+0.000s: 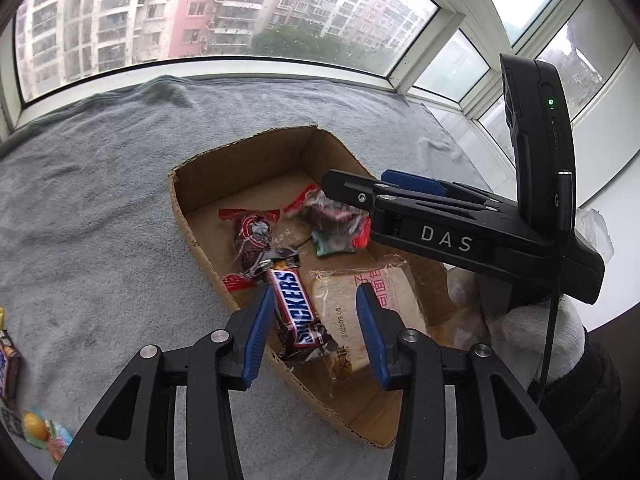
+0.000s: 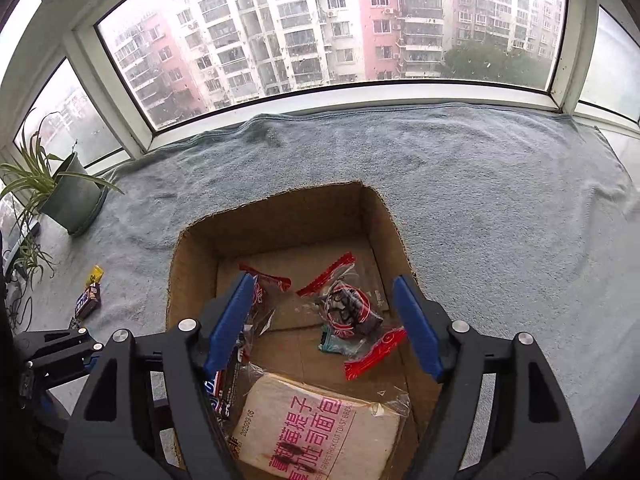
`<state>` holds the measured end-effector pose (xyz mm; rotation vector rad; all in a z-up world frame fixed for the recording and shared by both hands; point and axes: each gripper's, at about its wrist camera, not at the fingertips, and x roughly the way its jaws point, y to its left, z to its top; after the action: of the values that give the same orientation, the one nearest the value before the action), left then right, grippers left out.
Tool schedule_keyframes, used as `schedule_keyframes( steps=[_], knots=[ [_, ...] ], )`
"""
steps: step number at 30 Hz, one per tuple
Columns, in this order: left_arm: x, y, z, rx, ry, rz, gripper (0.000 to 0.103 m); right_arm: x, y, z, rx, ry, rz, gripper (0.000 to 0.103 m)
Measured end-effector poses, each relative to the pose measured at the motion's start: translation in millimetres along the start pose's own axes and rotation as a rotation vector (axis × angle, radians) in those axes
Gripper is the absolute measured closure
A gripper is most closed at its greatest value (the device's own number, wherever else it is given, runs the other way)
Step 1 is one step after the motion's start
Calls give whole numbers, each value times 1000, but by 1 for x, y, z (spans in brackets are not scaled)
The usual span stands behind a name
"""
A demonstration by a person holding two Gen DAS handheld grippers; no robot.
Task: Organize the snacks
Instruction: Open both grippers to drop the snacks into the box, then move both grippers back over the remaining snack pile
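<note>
An open cardboard box (image 1: 192, 216) lies on a grey towel and holds a Snickers bar (image 1: 296, 308), a wrapped toast slice (image 1: 376, 300), two red-edged clear snack packets (image 1: 254, 236) (image 1: 336, 216) and a small green packet (image 1: 332, 244). My left gripper (image 1: 316, 332) is open and empty, just above the Snickers bar. My right gripper (image 2: 324, 324) is open and empty over the box (image 2: 188, 248), above the toast (image 2: 316, 428) and a red-edged packet (image 2: 348, 304). The right gripper also shows in the left wrist view (image 1: 360, 192), over the box's right side.
More snacks lie on the towel (image 1: 100, 200) left of the box: a Snickers bar (image 2: 88, 300), a yellow wrapper (image 2: 95, 274) and a colourful packet (image 1: 40, 432). A potted plant (image 2: 68, 196) stands at the far left. Windows border the back.
</note>
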<state>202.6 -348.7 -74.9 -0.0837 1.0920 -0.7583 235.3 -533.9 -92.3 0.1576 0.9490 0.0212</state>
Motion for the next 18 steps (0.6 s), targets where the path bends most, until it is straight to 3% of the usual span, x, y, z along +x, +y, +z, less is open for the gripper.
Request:
schedule_keyframes(
  steps=[9,18],
  knots=[
    [-23,6,-1,7,-23,2,62,-28,13,2,-11,-37,-6,28],
    [-86,37,-5,-11,-110,51,62,-73,57,-1,-79,-97,41,28]
  ],
)
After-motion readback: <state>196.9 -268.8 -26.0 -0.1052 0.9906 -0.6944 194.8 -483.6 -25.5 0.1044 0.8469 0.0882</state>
